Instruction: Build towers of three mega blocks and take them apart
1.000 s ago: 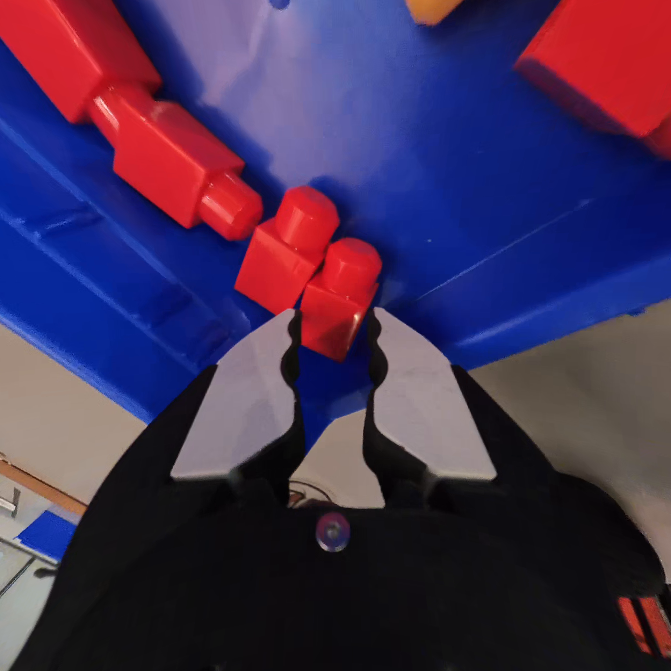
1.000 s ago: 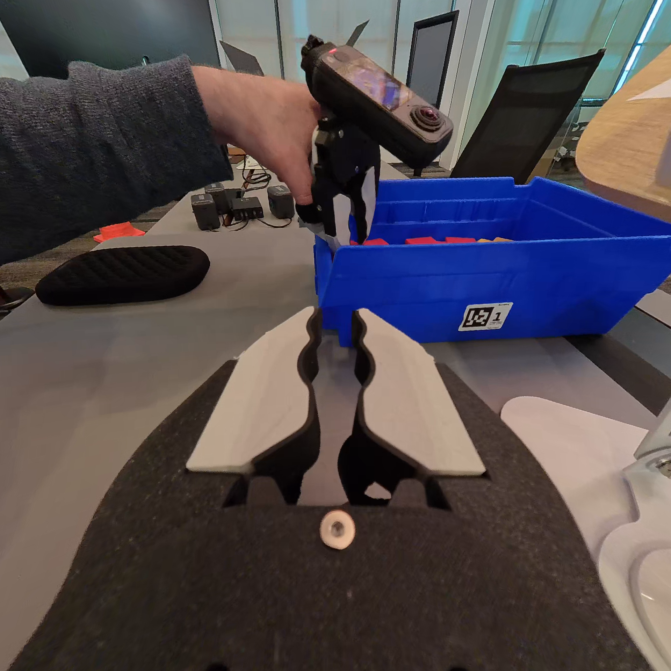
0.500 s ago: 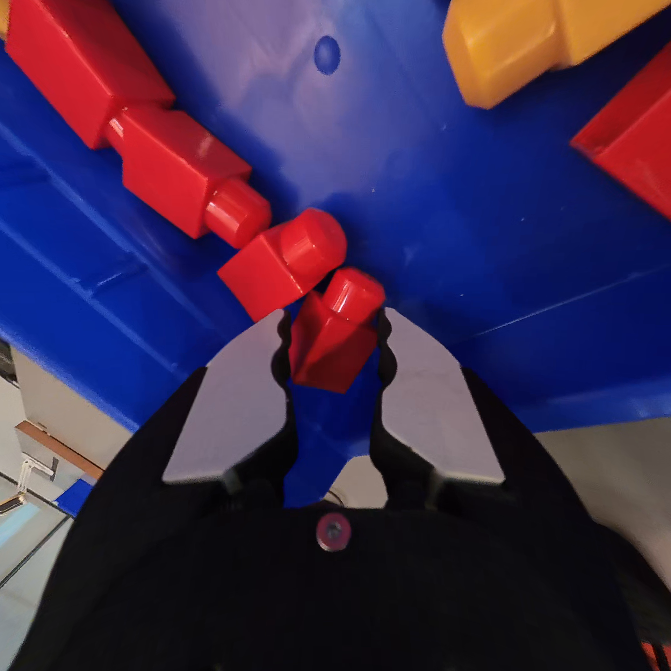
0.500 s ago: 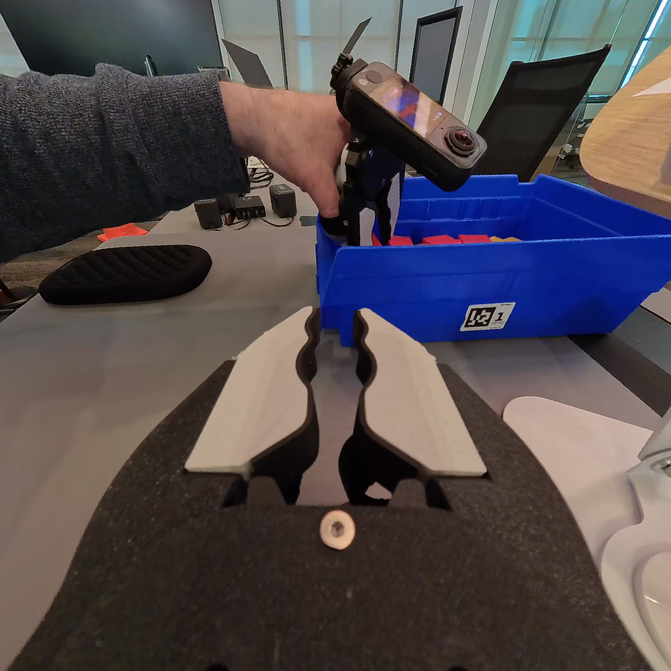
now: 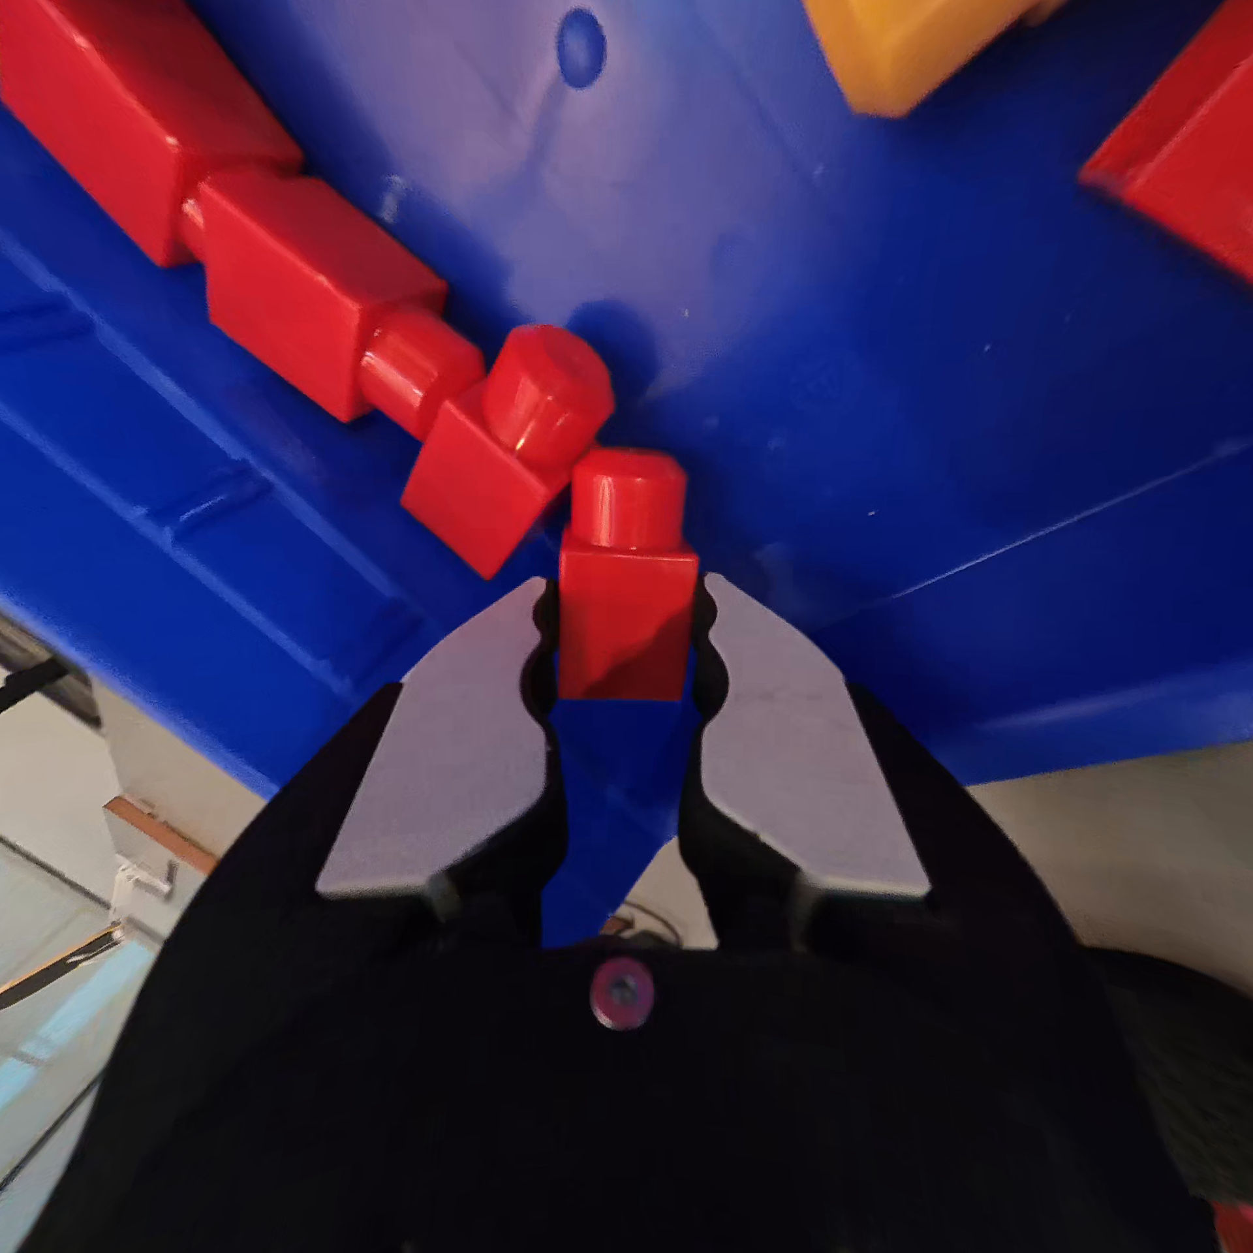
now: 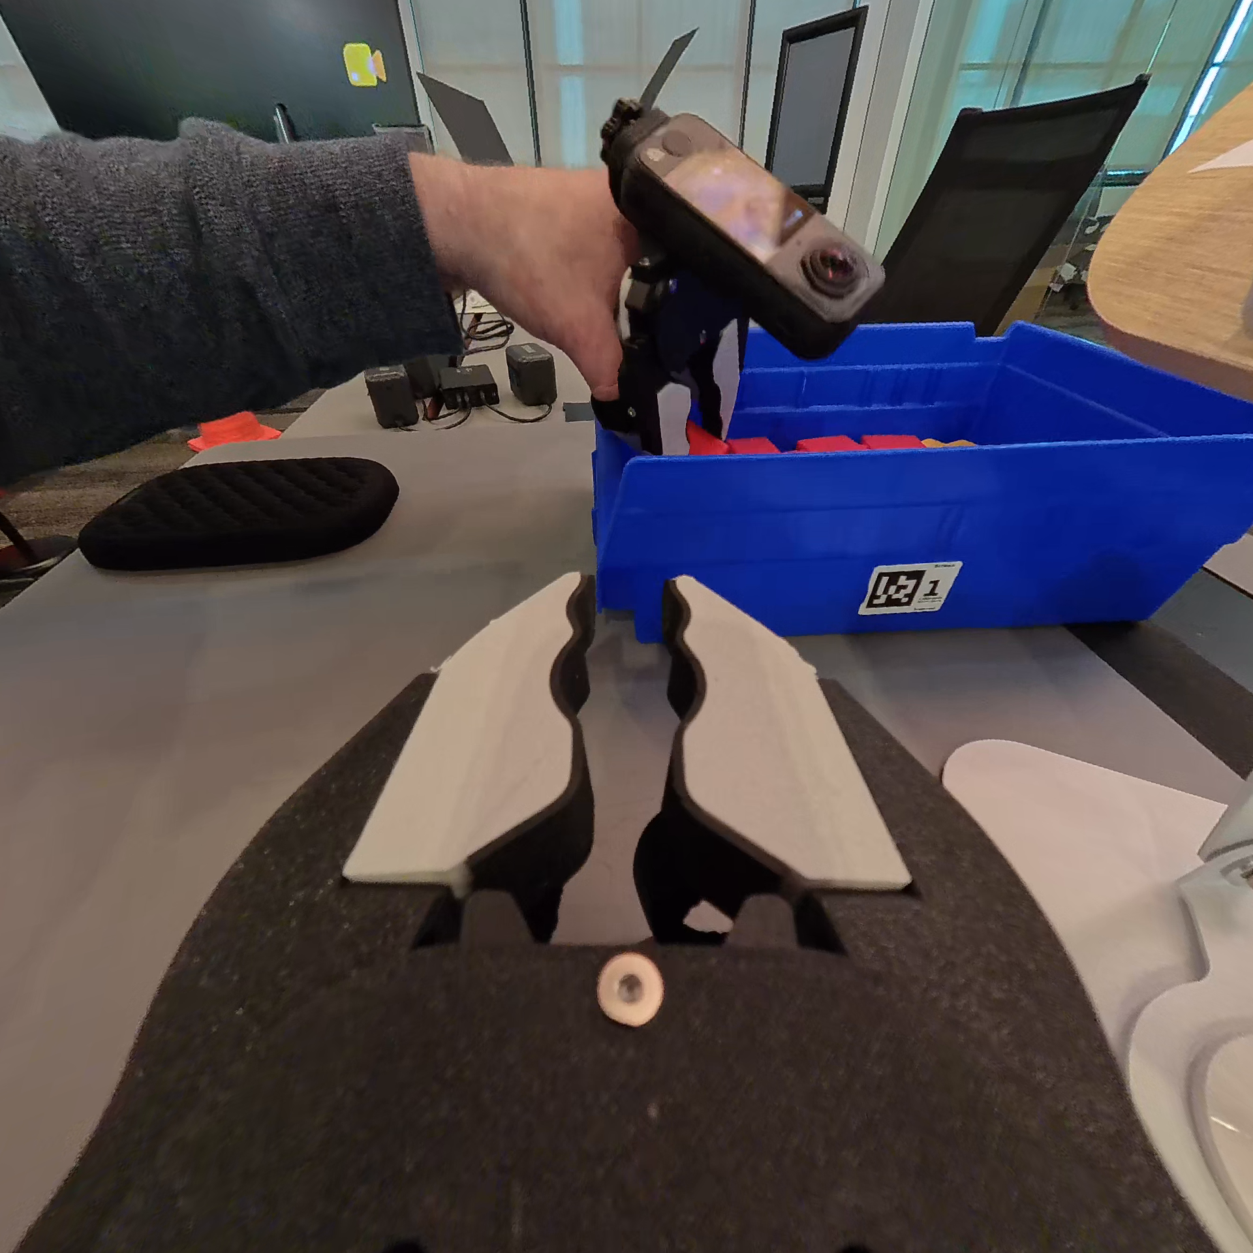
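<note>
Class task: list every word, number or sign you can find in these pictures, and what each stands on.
White sticker on the blue bin: square code and print, which I won't quote.
Dark screen: a yellow camera icon.
Left wrist view: none.

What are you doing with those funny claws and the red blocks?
A person holds a gripper in each hand. The left gripper reaches into the blue bin and is shut on a small red block, stud pointing away. More red blocks and an orange block lie in the bin. The right gripper hangs over the table, holding nothing.
</note>
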Motion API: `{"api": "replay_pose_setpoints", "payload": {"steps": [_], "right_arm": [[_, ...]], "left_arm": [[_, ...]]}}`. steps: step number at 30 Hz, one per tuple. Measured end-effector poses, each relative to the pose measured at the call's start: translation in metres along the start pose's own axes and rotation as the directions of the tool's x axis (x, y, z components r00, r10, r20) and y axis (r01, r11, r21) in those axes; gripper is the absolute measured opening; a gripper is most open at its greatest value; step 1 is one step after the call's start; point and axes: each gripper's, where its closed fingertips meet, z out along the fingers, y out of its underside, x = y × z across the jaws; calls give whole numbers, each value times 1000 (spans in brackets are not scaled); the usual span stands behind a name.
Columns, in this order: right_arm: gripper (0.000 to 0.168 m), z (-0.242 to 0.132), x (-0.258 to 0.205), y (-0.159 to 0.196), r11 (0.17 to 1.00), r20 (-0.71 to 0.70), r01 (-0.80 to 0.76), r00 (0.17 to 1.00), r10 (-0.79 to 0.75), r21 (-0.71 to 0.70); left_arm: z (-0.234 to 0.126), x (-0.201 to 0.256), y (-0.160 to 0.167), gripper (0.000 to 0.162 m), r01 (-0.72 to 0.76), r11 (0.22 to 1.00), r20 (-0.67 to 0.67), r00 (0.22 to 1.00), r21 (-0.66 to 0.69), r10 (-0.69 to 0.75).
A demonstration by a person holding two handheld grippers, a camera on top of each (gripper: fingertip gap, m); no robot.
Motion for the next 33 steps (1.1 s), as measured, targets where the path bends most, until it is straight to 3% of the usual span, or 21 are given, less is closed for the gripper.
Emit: {"api": "replay_pose_setpoints", "payload": {"steps": [3,6,10,13,15,19,23,28,33], "right_arm": [[20,0,1,0,1000,-1,-4,1000,4,3],[26,-2,2,-2,1000,-1,-14,1000,14,21],[31,-6,3,-9,995,29,-63,998,61,75],[35,-14,-2,-22,977,107,-118,989,100,177],[37,-20,-1,-28,960,150,-162,980,129,229],[43,-28,0,-37,925,230,-239,958,173,296],[43,-26,-10,-37,927,294,-248,942,162,282],[40,-24,-16,-36,928,346,-265,924,166,263],[39,-24,-20,-36,925,387,-287,905,177,248]], "left_arm": [[-18,-2,-7,36,103,982,-12,995,158,-102],[-54,10,-22,36,231,890,-127,972,393,-196],[-130,52,-53,36,362,588,-351,926,723,-138],[-170,91,-71,36,426,364,-451,892,828,-19],[-182,117,-84,36,467,274,-501,863,841,66],[-186,161,-102,36,519,211,-557,800,829,223],[-180,182,-114,36,520,231,-569,765,822,301],[-196,188,-115,36,532,142,-541,746,835,389],[-197,190,-115,36,530,116,-528,747,840,405]]}}
